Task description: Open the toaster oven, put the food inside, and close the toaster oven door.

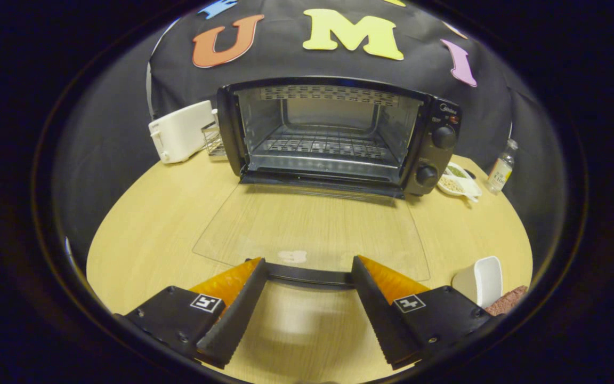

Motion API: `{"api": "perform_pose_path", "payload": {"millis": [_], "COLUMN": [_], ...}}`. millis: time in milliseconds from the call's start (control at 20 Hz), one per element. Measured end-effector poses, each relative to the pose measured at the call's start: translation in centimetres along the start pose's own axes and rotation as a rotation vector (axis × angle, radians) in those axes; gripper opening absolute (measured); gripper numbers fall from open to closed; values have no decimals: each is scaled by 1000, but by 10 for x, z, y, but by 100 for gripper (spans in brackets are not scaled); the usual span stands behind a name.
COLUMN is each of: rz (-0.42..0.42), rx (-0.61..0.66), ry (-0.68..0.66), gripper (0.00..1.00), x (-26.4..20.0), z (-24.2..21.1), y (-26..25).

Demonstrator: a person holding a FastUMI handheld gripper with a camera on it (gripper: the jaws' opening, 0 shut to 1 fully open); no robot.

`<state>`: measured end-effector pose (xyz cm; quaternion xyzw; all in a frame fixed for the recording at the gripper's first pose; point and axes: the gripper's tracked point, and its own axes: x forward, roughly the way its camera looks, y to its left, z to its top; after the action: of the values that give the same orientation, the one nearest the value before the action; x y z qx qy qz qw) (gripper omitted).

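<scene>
Glass makes up the door [312, 232] of the toaster oven [333, 136], and it is folded fully down, lying flat over the table [163, 224] toward the tongs [309, 264]. Its dark handle [309, 276] runs across the gap between the two fingertips, at the tips. The fingers are spread wide, one at each end of the handle; whether they touch it cannot be told.

Light wood forms the round table. A black cloth wall stands behind it. A white toaster [182, 130] sits just beside the oven on one side; on the other side are a small dish of grains [459, 184] and a little bottle [501, 168]. A white cup [483, 280] and a brown, rough-looking item [507, 301] lie near the fingers, beside the door.

Black casing encloses the oven; two knobs [443, 137] sit on its side panel. A wire rack [323, 144] crosses the open cavity.
</scene>
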<state>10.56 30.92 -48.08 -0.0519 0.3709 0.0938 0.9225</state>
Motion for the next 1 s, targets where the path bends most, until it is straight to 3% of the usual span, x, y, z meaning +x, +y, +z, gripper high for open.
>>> {"api": "perform_pose_path", "payload": {"millis": [300,450,800,1000], "rz": [37,23,-79,-48], "rx": [-18,-42,-3,88], "ry": [-39,-84,-189,-135], "gripper": [100,100,100,100], "x": [-18,-47,-116,-137], "z": [12,31,66,37], "y": [-4,-32,-190,-283]}}
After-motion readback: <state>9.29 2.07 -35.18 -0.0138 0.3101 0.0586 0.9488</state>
